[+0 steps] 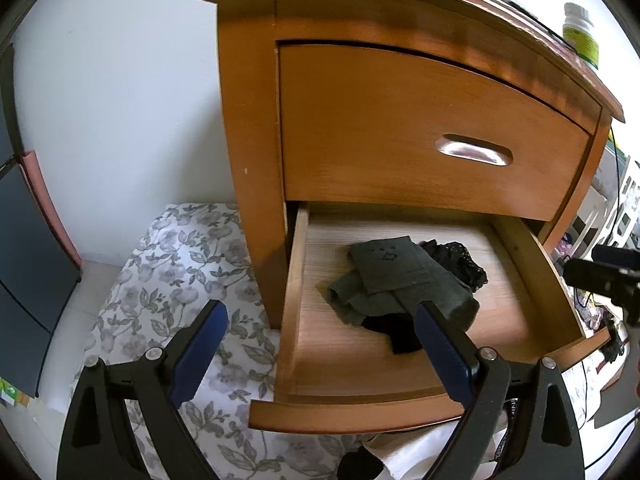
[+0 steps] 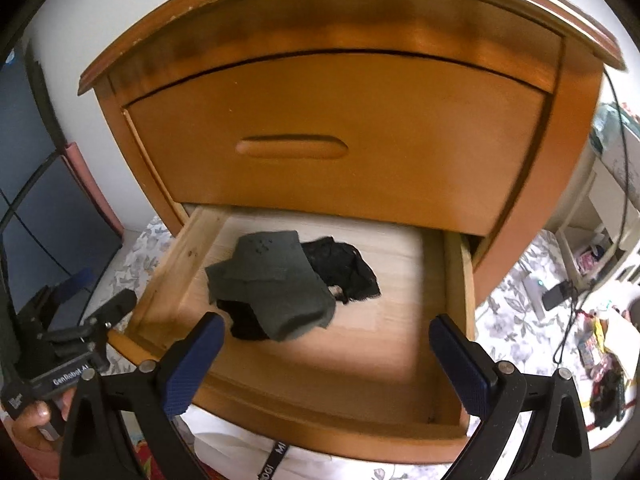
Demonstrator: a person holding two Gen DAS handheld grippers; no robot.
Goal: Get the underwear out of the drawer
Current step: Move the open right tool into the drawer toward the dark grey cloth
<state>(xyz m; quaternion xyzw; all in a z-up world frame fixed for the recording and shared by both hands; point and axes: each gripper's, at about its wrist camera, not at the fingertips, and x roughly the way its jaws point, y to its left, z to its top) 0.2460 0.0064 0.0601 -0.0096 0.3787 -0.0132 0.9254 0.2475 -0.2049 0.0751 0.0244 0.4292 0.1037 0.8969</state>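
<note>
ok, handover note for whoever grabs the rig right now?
Left gripper: jaws open, empty, hovering at the open drawer's front left corner.
Right gripper: jaws open, empty, hovering over the drawer's front edge.
Lower drawer of the nightstand is pulled out; upper drawer shut.
Inside: grey-green underwear in a loose pile on top of black lace underwear, near the middle of the drawer floor.
Done: drawer opened.
Left: grasp the underwear and lift it out. Nothing is gripped yet.

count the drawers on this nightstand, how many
2. The upper drawer is shut; the lower drawer is pulled open, with clothes inside. Any below it would be hidden.
</note>
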